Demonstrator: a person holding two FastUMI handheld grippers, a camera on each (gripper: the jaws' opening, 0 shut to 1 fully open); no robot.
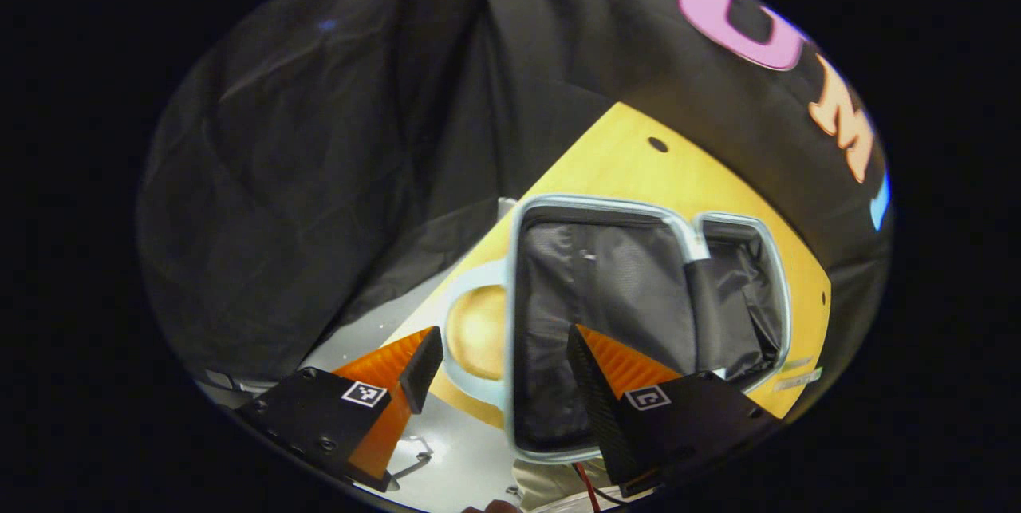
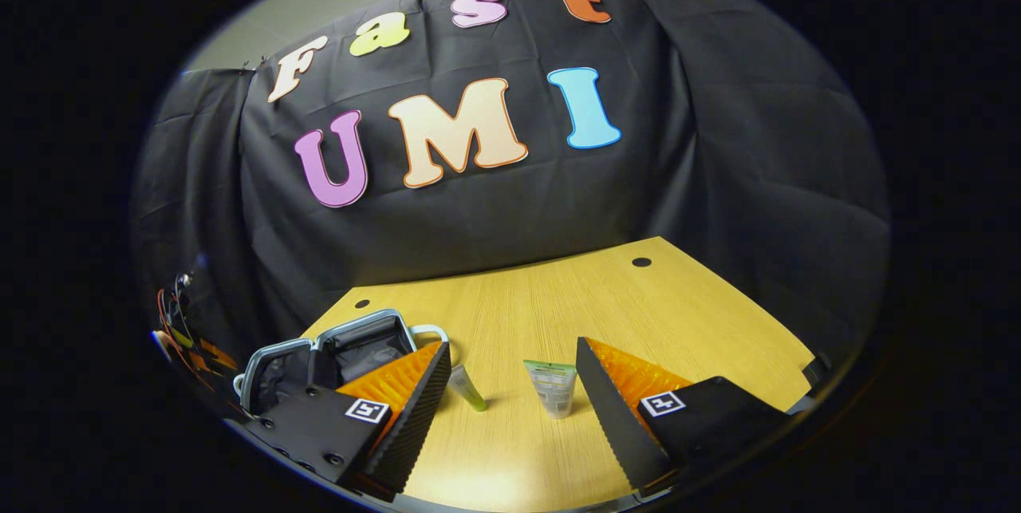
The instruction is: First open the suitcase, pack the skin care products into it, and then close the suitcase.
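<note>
The suitcase (image 2: 327, 357) lay open at the table's (image 2: 638, 313) left edge, ready for packing. Right gripper (image 2: 510, 393), fingers apart, faced two tubes (image 2: 552, 387) mid-table; left gripper (image 1: 502, 373), fingers apart, hovered over the lining.

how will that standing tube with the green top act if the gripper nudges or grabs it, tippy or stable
The tube stands upright on its narrow cap on the table, so a side nudge would probably topple it. It looks like soft plastic, so it likely gives under a squeeze. Small and flat-ended, it seems light and unlikely to roll far.
</note>
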